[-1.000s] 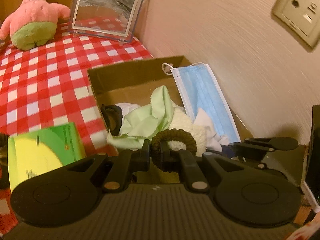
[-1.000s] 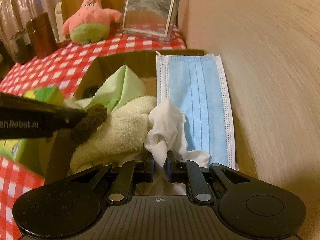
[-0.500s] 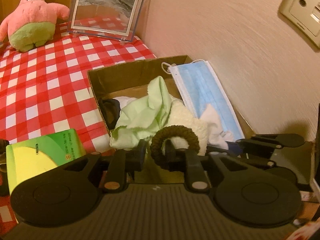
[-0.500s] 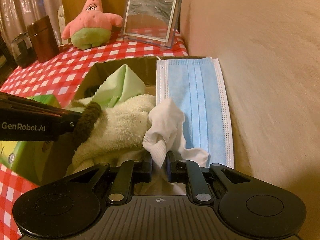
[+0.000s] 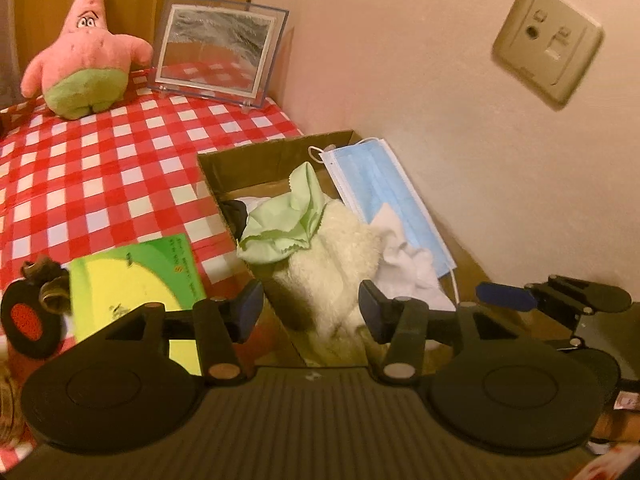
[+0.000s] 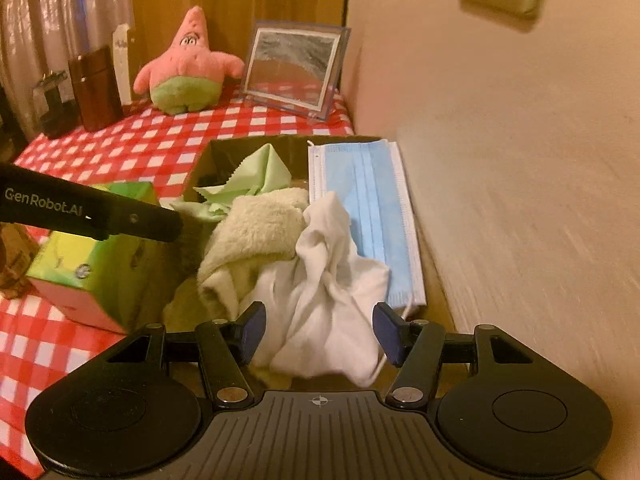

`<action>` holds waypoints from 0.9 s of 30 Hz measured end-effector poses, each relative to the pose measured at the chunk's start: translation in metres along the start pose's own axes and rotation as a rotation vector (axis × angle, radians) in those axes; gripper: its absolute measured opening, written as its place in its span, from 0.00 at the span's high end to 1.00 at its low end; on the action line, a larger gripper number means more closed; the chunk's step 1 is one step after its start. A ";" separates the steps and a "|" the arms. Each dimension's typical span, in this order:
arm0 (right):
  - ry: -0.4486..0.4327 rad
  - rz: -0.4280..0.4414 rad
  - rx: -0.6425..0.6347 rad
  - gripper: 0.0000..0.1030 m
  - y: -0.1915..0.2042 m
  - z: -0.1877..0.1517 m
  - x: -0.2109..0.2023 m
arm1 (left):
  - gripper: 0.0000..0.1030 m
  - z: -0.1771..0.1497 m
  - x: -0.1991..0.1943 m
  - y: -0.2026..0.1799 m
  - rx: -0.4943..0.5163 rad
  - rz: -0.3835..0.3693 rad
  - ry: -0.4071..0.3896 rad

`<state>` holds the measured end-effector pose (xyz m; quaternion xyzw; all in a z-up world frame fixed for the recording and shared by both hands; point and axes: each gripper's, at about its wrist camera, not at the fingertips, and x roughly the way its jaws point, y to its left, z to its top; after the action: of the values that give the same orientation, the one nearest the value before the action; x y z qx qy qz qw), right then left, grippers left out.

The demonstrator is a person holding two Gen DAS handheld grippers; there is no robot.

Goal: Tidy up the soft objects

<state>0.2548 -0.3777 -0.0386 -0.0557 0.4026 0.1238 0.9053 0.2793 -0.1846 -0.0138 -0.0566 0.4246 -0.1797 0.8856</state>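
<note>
Home, bedroom-like corner.
Red-and-white checked tablecloth [image 5: 100, 168], pink star-shaped plush toy [image 6: 186, 66], clear acrylic picture frame [image 5: 218, 50], beige wall socket plate [image 5: 548, 42], wood panelling [image 6: 240, 0], pale curtain [image 6: 52, 8], brown cardboard box [image 5: 256, 162] of soft items.

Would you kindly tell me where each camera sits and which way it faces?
Left wrist: on the left gripper, angled down into the cardboard box by the wall; its own open fingers show, plus the right gripper.
Right wrist: on the right gripper, aimed down at the white cloth; open fingers show, the left gripper beside.
Shared: box, blue mask, pink plush.
</note>
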 end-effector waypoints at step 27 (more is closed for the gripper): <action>-0.082 0.073 0.215 0.41 0.059 -0.029 -0.129 | 0.18 -0.098 -0.178 0.040 -0.076 0.200 -0.137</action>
<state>0.1352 -0.3494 0.0376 0.0616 0.3781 0.1152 0.9165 0.1117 -0.0775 0.0440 -0.0597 0.3733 -0.0701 0.9231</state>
